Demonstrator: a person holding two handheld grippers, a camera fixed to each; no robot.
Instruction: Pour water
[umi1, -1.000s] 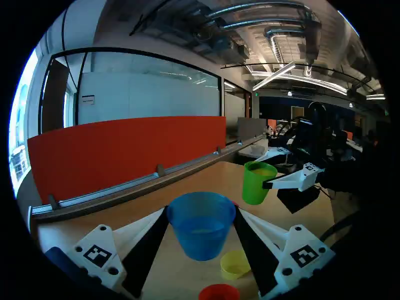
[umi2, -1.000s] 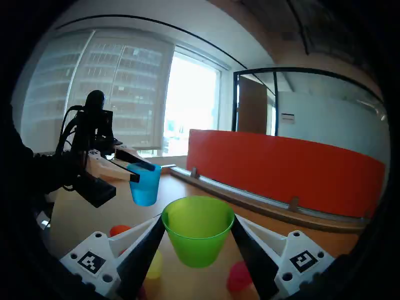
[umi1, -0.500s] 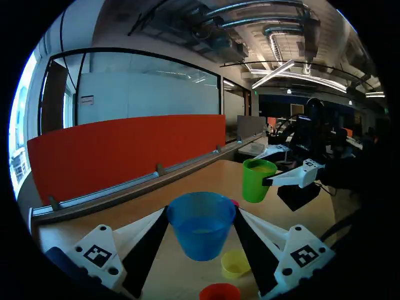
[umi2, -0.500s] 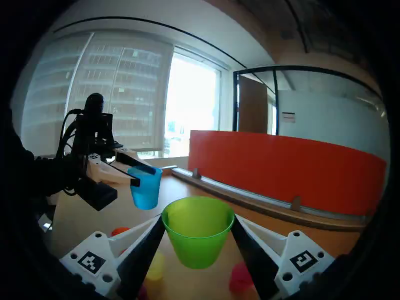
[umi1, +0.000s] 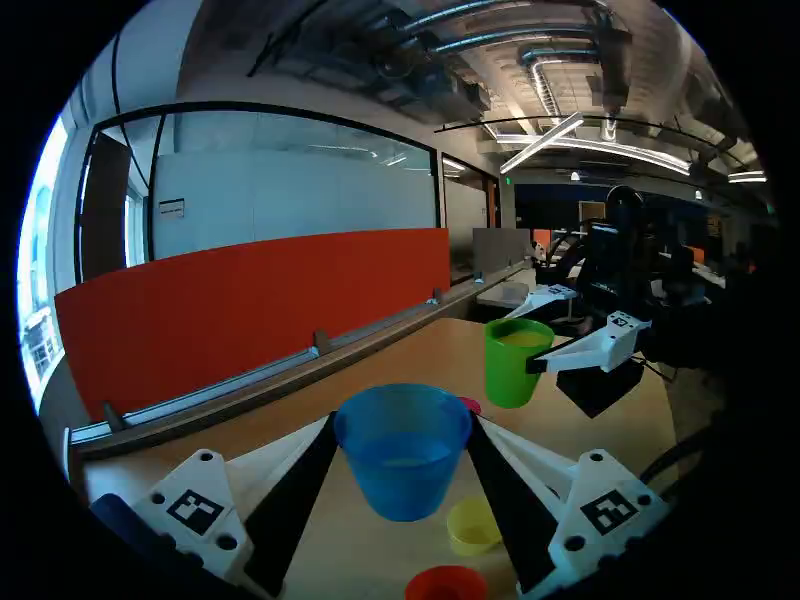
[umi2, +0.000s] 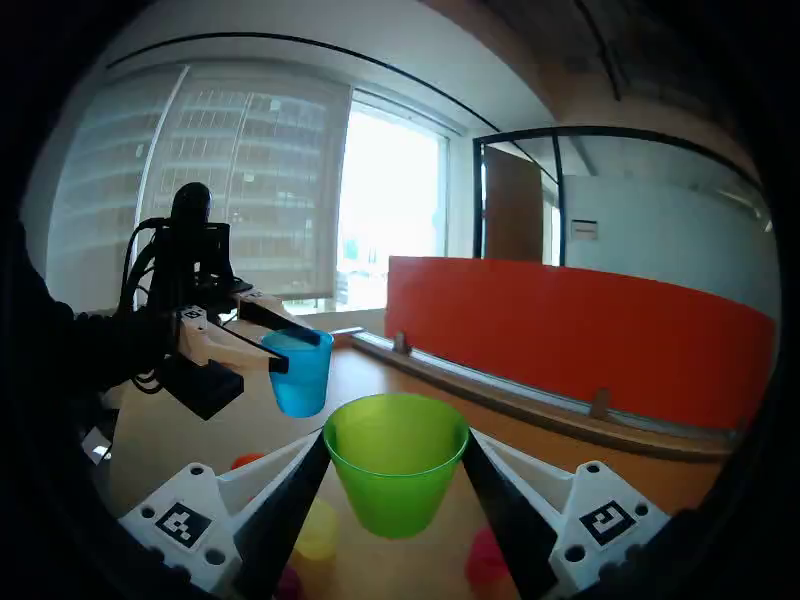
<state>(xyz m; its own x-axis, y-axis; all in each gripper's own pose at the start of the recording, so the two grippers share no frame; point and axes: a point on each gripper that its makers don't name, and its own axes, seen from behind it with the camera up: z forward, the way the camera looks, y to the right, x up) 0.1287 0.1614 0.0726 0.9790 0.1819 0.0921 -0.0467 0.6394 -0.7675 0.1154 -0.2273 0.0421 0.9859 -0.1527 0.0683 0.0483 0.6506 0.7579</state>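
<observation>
My left gripper is shut on a translucent blue cup that holds some liquid, upright above the wooden table. My right gripper is shut on a green cup, also upright and lifted. In the left gripper view the green cup hangs farther off to the right, held by the other gripper. In the right gripper view the blue cup is to the left, held by the other gripper. The two cups are apart.
On the table below lie a yellow cup, an orange-red cup and a pink cup. An orange partition with a metal rail runs along the table's far edge. A dark sleeve holds the far gripper.
The two lifted cups have drawn slightly closer together; the blue cup has shifted a little right in the right gripper view. Both grips are unchanged.
</observation>
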